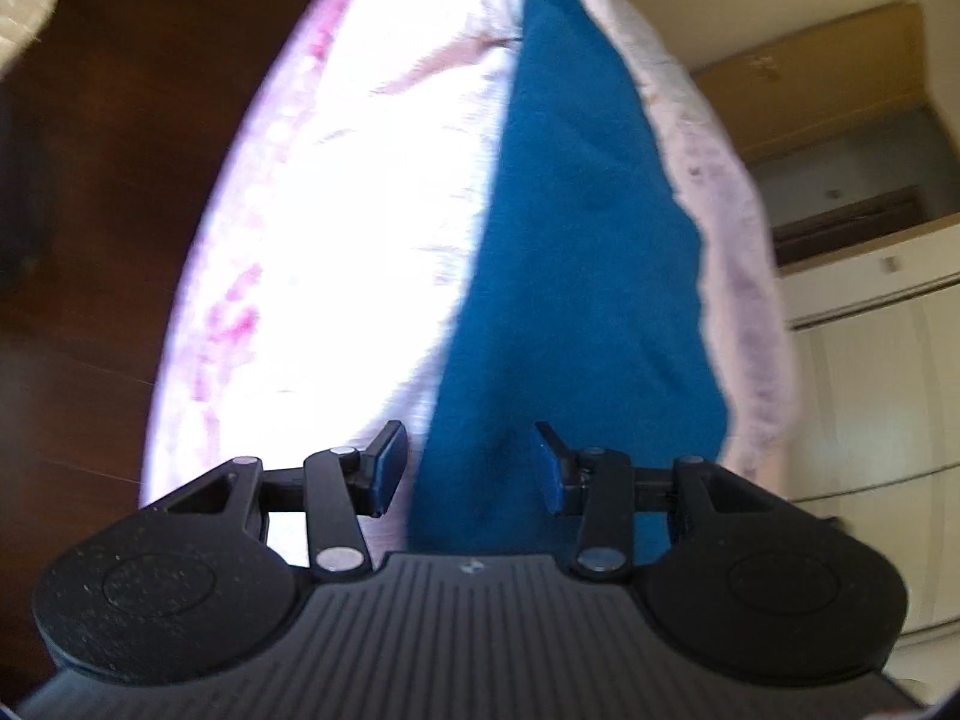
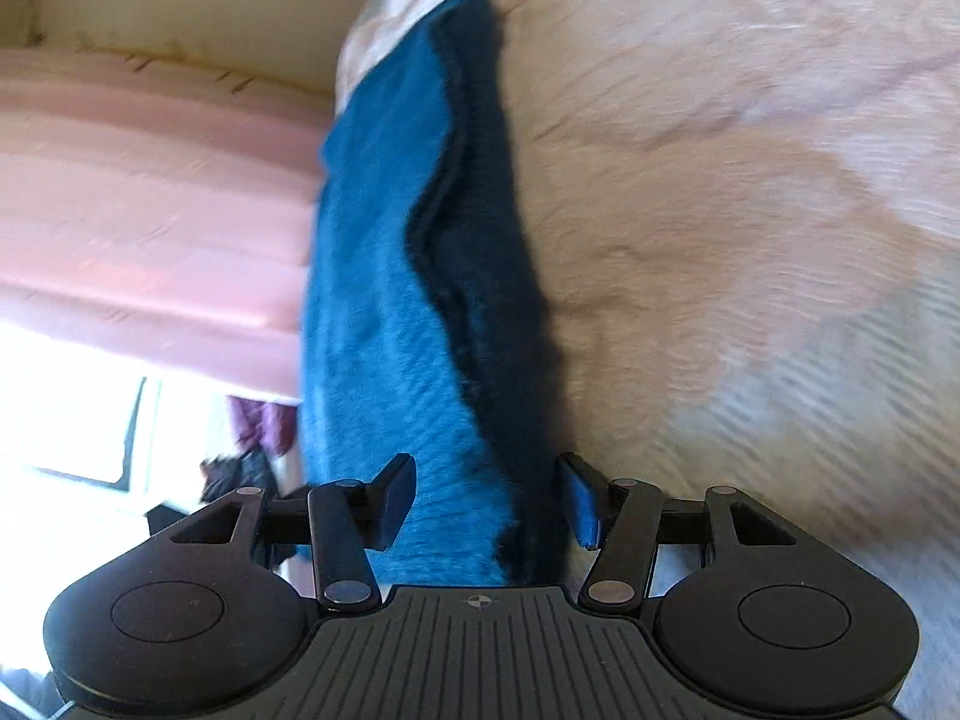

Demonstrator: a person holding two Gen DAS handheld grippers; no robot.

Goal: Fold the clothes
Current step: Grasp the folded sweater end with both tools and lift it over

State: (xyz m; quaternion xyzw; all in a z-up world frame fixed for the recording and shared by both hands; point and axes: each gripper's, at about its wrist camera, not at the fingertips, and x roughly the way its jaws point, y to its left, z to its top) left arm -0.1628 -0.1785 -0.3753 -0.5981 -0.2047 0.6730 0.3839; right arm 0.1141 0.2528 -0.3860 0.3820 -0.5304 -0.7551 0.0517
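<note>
The blue fleece garment [image 1: 576, 276] lies in a long strip on a bed covered with a pink-and-white floral bedspread [image 1: 336, 228]. In the left wrist view the strip runs away from the camera and narrows toward the far end. Its left edge borders a broad, brightly lit area of bare bedspread. Its right edge lies close to the side of the bed, with only a narrow band of bedspread beyond it. Dark wooden floor [image 1: 108, 228] lies past the bed's left side, and pale cupboards [image 1: 864, 324] stand past its right side.

In the right wrist view the blue fleece garment [image 2: 384, 312] shows a folded-over layer with a dark, wavy hem running along its length. To the right of that hem the pale bedspread [image 2: 750, 192] is bare and open. To the left, the garment reaches the bed's edge, where a pink curtain [image 2: 150, 192] and a bright window [image 2: 78, 432] stand behind it.

The left gripper [image 1: 471, 468] has its jaws partly apart. The garment's near end lies between and below the blue pads [image 1: 384, 468], which do not press on it; nothing is gripped.

The right gripper [image 2: 486, 498] also has its jaws apart, slightly wider. The garment passes between the fingers [image 2: 393, 495] without visible contact at the pads; the grip is released. Both views are motion-blurred.
</note>
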